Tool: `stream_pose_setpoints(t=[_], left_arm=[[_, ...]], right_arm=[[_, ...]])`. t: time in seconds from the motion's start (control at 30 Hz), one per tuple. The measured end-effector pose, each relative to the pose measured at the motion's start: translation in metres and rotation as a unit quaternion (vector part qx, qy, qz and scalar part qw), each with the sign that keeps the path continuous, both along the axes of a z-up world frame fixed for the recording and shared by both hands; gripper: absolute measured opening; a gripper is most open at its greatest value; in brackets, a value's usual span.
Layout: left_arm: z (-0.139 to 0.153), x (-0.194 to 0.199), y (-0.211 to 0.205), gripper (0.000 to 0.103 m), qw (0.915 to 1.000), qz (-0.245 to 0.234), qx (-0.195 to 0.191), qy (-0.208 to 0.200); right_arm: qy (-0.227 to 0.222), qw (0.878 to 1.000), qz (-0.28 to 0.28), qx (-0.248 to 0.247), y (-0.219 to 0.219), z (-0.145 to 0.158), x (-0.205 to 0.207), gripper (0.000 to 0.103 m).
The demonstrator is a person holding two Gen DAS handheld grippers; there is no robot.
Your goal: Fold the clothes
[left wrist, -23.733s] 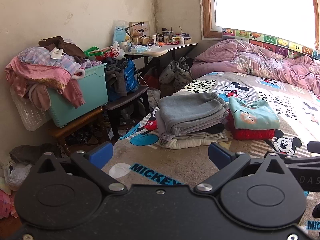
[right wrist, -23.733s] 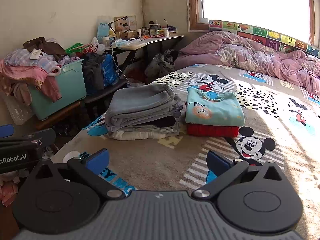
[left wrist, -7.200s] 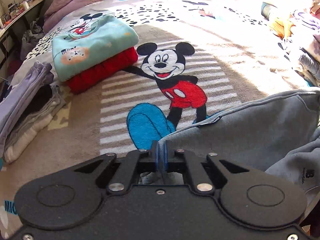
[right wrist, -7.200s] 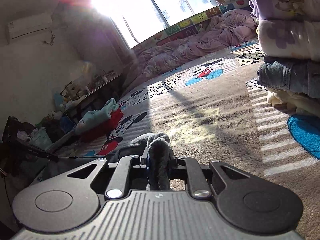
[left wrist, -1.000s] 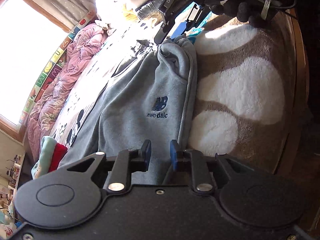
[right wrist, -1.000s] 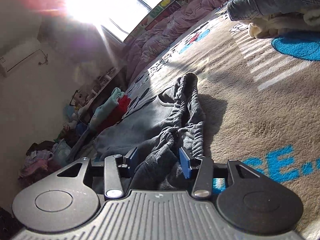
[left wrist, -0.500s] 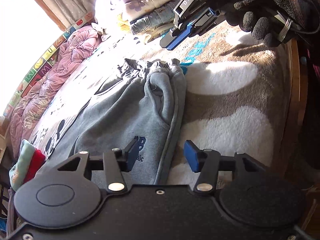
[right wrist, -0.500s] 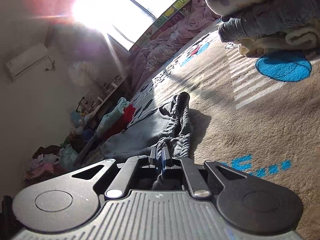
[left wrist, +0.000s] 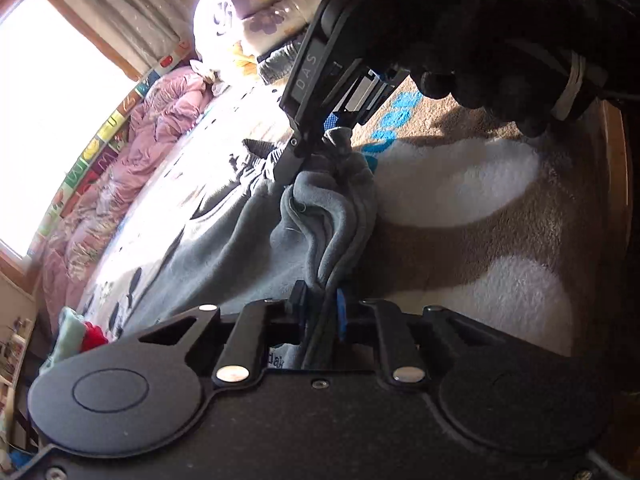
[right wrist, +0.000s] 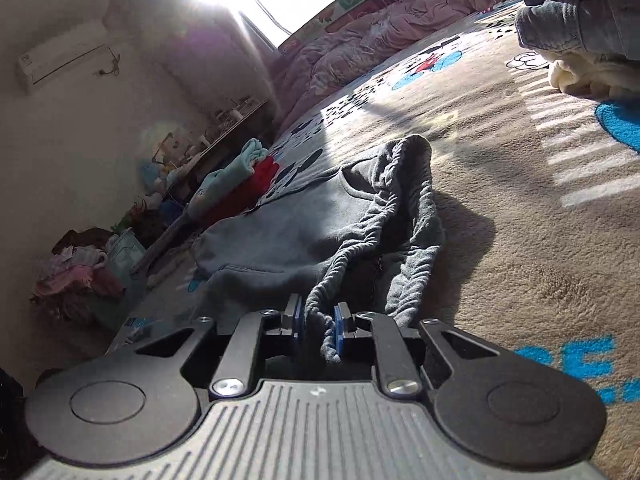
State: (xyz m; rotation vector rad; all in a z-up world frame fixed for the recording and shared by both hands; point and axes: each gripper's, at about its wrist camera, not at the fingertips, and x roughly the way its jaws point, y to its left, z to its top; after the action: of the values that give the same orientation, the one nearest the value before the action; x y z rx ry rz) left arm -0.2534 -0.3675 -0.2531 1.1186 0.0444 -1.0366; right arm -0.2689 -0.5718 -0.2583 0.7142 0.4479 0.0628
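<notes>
Both claws have clenched on the grey fleece sweatpants [left wrist: 248, 240]: left claw [left wrist: 320, 312] now pinches a side fold. Right claw [right wrist: 318, 320] grips the ribbed waistband.

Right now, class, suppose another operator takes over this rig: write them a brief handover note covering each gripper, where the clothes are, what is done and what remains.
Left gripper: shut on the grey sweatpants at a bunched side edge.
Right gripper: shut on the same garment's gathered waistband.
The sweatpants lie spread over the Mickey blanket, rumpled at the near end.
Done: a teal top on a red one sits folded further up the bed.
Left: smooth the sweatpants, fold them, then probably add them to the folded clothes.
</notes>
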Motion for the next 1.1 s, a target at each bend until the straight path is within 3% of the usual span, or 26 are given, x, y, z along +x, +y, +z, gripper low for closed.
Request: stream_pose_setpoints(t=[0.07, 0.13, 0.23, 0.37, 0.47, 0.53, 0.57, 0.6, 0.63, 0.7, 0.73, 0.77, 0.9, 0.97, 1.0, 1.07, 1.1], left_arm=[[-0.020, -0.010, 0.006, 0.011, 0.9994, -0.014, 0.028, -0.016], [-0.031, -0.010, 0.012, 0.011, 0.9996, -0.007, 0.024, -0.008], [-0.023, -0.011, 0.015, 0.017, 0.9996, -0.005, 0.027, -0.001], [0.011, 0.001, 0.037, 0.031, 0.9950, 0.010, -0.004, 0.099], [0.036, 0.025, 0.063, 0.038, 0.9835, 0.071, -0.056, 0.157], [0.052, 0.055, 0.088, 0.039, 0.9637, 0.154, -0.108, 0.190], [0.059, 0.073, 0.103, 0.039, 0.9484, 0.204, -0.137, 0.201], [0.066, 0.094, 0.121, 0.038, 0.9266, 0.261, -0.169, 0.212], [0.071, 0.116, 0.141, 0.037, 0.8989, 0.317, -0.201, 0.226], [0.077, 0.155, 0.190, 0.035, 0.8334, 0.416, -0.259, 0.256], [0.075, 0.170, 0.211, 0.035, 0.8058, 0.450, -0.279, 0.266], [0.072, 0.181, 0.227, 0.034, 0.7858, 0.472, -0.291, 0.274], [0.060, 0.207, 0.264, 0.035, 0.7214, 0.496, -0.338, 0.345], [0.057, 0.210, 0.269, 0.034, 0.6988, 0.490, -0.355, 0.381], [0.055, 0.210, 0.265, 0.035, 0.7003, 0.485, -0.351, 0.390], [0.051, 0.210, 0.253, 0.027, 0.7167, 0.475, -0.328, 0.392], [0.050, 0.209, 0.251, 0.006, 0.7232, 0.476, -0.316, 0.388]], right_arm=[[0.018, 1.000, -0.002, -0.012, -0.004, -0.002, -0.009, 0.013], [0.035, 0.999, -0.005, -0.024, -0.007, -0.004, -0.019, 0.012], [0.029, 0.998, -0.021, -0.044, -0.007, 0.004, -0.028, 0.013], [0.014, 0.996, -0.045, -0.070, -0.005, 0.017, -0.039, 0.021], [0.003, 0.994, -0.063, -0.090, -0.004, 0.027, -0.047, 0.021], [-0.005, 0.994, -0.051, -0.101, 0.005, 0.032, -0.039, 0.021], [-0.010, 0.993, -0.041, -0.106, 0.011, 0.033, -0.034, 0.021], [-0.014, 0.993, -0.032, -0.111, 0.016, 0.035, -0.028, 0.021], [-0.018, 0.993, -0.022, -0.116, 0.022, 0.037, -0.023, 0.021], [-0.027, 0.992, -0.003, -0.127, 0.033, 0.041, -0.011, 0.021], [-0.026, 0.990, 0.015, -0.139, 0.045, 0.043, -0.003, 0.021], [-0.023, 0.988, 0.033, -0.149, 0.056, 0.043, 0.005, 0.021], [-0.007, 0.979, 0.083, -0.186, 0.093, 0.040, 0.029, 0.021], [-0.004, 0.978, 0.087, -0.190, 0.101, 0.039, 0.033, 0.021], [-0.002, 0.978, 0.084, -0.189, 0.101, 0.038, 0.034, 0.021], [0.004, 0.980, 0.076, -0.186, 0.099, 0.036, 0.034, 0.021], [0.011, 0.980, 0.071, -0.185, 0.097, 0.034, 0.034, 0.021]])
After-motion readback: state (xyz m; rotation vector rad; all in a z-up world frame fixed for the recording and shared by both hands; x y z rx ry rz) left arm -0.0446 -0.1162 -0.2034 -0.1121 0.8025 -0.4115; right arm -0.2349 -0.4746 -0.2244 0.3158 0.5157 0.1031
